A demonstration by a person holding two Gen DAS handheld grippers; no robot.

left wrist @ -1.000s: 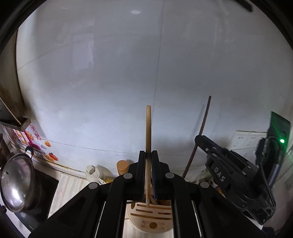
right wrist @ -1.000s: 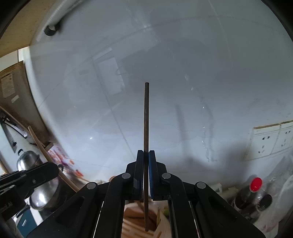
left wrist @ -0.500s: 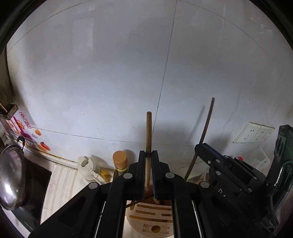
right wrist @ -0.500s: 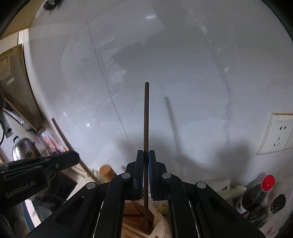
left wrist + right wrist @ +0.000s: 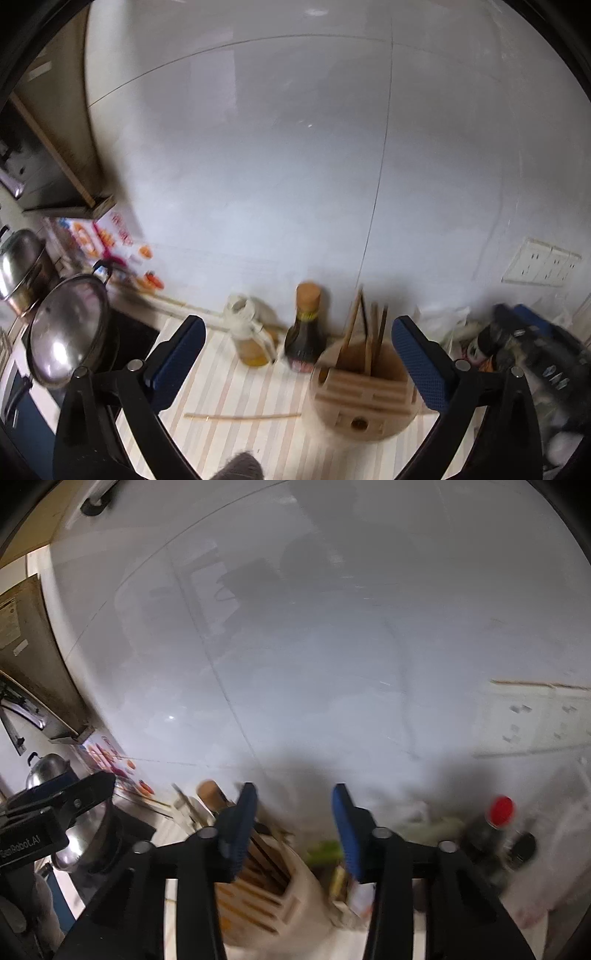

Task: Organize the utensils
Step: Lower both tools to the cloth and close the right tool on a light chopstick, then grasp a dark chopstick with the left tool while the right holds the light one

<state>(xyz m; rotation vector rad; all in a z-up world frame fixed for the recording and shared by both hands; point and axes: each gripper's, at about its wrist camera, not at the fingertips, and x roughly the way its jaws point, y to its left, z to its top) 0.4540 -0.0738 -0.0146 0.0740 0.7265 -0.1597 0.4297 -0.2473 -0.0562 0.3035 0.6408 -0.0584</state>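
Left wrist view shows me the wooden utensil holder (image 5: 360, 395) standing on the striped bench (image 5: 236, 391), with several chopsticks (image 5: 369, 334) upright in its rear opening and one loose chopstick (image 5: 242, 417) lying flat on the bench just left of its base. That stray stick looks to me like the next piece to tidy. To do it well I would bring one gripper low and level over the stick, take it near the middle so it does not pivot, and lift clear before turning it upright above the holder; the dark sauce bottle (image 5: 306, 332) and the oil jug (image 5: 251, 336) stand close behind, so I would avoid sweeping backward. My left gripper (image 5: 297, 363) has its fingers (image 5: 177, 363) spread wide, holding nothing and touching nothing, with the holder partly between them in view. My right gripper (image 5: 293, 834) is released too, its blue-padded fingers (image 5: 238, 823) parted and empty above the holder (image 5: 266, 890), though that view is blurred. A red-capped bottle (image 5: 498, 823) stands off to the right.
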